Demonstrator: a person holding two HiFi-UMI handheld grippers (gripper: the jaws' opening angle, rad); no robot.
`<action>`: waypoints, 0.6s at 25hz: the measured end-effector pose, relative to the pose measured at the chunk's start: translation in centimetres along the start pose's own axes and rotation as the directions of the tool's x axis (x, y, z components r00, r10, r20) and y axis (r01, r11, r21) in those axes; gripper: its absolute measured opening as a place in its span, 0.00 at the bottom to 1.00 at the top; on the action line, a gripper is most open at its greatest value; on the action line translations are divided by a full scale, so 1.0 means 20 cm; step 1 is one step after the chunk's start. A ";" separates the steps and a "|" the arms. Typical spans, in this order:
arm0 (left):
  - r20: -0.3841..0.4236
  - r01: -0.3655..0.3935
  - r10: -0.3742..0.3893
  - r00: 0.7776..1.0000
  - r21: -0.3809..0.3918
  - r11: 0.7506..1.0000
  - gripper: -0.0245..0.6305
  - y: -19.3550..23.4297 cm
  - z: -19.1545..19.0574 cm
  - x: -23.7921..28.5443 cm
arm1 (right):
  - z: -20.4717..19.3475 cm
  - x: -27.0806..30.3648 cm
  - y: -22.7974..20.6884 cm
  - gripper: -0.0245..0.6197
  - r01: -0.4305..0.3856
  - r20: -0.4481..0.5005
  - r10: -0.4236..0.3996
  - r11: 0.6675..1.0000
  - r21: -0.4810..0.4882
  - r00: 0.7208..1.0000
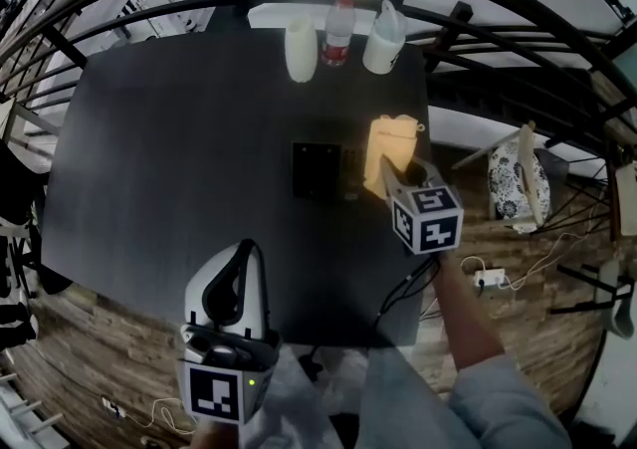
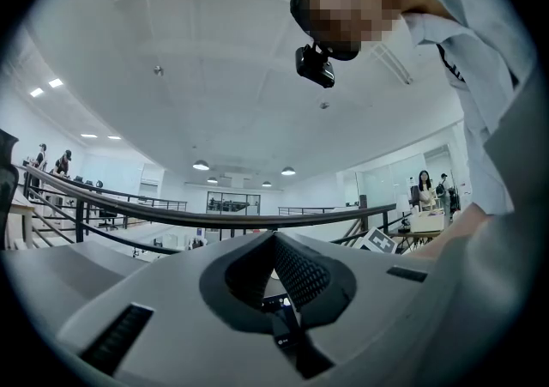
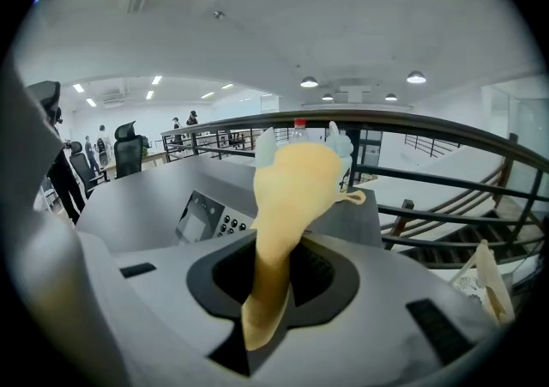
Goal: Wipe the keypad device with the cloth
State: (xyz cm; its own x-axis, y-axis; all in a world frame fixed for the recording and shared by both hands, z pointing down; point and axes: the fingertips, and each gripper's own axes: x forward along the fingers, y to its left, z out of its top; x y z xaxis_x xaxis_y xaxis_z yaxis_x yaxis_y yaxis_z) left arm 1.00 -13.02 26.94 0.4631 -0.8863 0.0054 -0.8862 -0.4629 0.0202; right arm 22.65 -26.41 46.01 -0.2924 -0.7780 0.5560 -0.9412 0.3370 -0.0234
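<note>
The keypad device (image 1: 323, 170) lies flat near the middle of the black table (image 1: 179, 138), a dark slab with a screen and buttons. In the right gripper view the keypad device (image 3: 210, 220) sits just left of the jaws. My right gripper (image 1: 398, 181) is shut on the yellow cloth (image 1: 391, 150), which stands up out of the jaws at the device's right edge. The cloth (image 3: 292, 188) fills the middle of the right gripper (image 3: 274, 267) view. My left gripper (image 1: 234, 283) is shut on nothing at the table's front edge, and the left gripper (image 2: 274, 244) view looks up at the ceiling.
At the table's far edge stand a white cup (image 1: 300, 49), a bottle with a red label (image 1: 338, 31) and a white jug (image 1: 384, 37). A dark railing (image 1: 518, 9) curves round the far side. A patterned chair (image 1: 518, 178) and a power strip (image 1: 488, 279) are at the right.
</note>
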 end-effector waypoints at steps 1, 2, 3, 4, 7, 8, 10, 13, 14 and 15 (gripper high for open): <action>0.000 0.000 0.000 1.000 0.000 1.000 0.06 0.00 0.00 0.00 | 0.00 -0.01 -0.02 0.15 0.009 0.007 -0.009 1.000 -0.001 1.000; 0.000 0.000 0.000 1.000 0.001 1.000 0.06 0.00 0.00 0.00 | 0.01 -0.02 -0.04 0.15 0.020 0.015 -0.020 1.000 -0.006 1.000; 0.000 -0.001 0.001 1.000 0.002 1.000 0.06 -0.01 0.00 0.01 | 0.02 -0.02 -0.05 0.15 0.032 0.022 -0.032 0.999 -0.017 0.999; 0.001 -0.001 0.001 1.000 0.002 1.000 0.06 -0.01 0.00 0.01 | 0.03 -0.02 -0.06 0.15 0.041 0.027 -0.041 0.999 -0.031 0.999; -0.007 -0.002 0.002 1.000 0.002 1.000 0.06 -0.01 0.00 0.01 | 0.03 0.01 -0.06 0.15 0.046 0.025 -0.045 0.997 -0.064 0.999; -0.009 -0.004 0.004 1.000 0.003 1.000 0.06 -0.01 -0.01 0.01 | 0.03 0.02 -0.05 0.15 0.042 0.023 -0.040 0.997 -0.068 0.999; -0.014 -0.007 0.007 1.000 0.007 1.000 0.06 -0.01 -0.01 0.01 | 0.02 0.04 -0.03 0.15 0.030 0.019 -0.029 0.997 -0.068 0.999; -0.020 -0.010 0.010 1.000 0.009 1.000 0.06 0.00 -0.02 0.01 | -0.02 0.05 -0.01 0.15 0.018 0.007 -0.018 0.998 -0.054 1.000; -0.021 -0.009 0.009 1.000 0.009 1.000 0.06 0.00 -0.02 0.01 | -0.04 0.05 0.00 0.15 0.014 0.000 -0.014 0.999 -0.048 1.000; -0.023 -0.008 0.008 1.000 0.009 1.000 0.06 0.00 -0.02 0.01 | -0.06 0.06 0.01 0.15 0.011 -0.008 -0.011 0.999 -0.042 1.000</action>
State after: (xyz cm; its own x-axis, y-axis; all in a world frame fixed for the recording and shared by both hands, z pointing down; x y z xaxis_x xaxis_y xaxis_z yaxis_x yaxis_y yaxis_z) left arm 1.19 -13.17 27.34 0.4561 -0.8895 0.0284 -0.8899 -0.4560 0.0111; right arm 22.39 -26.54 47.69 -0.2808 -0.7775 0.5627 -0.9363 0.3507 0.0173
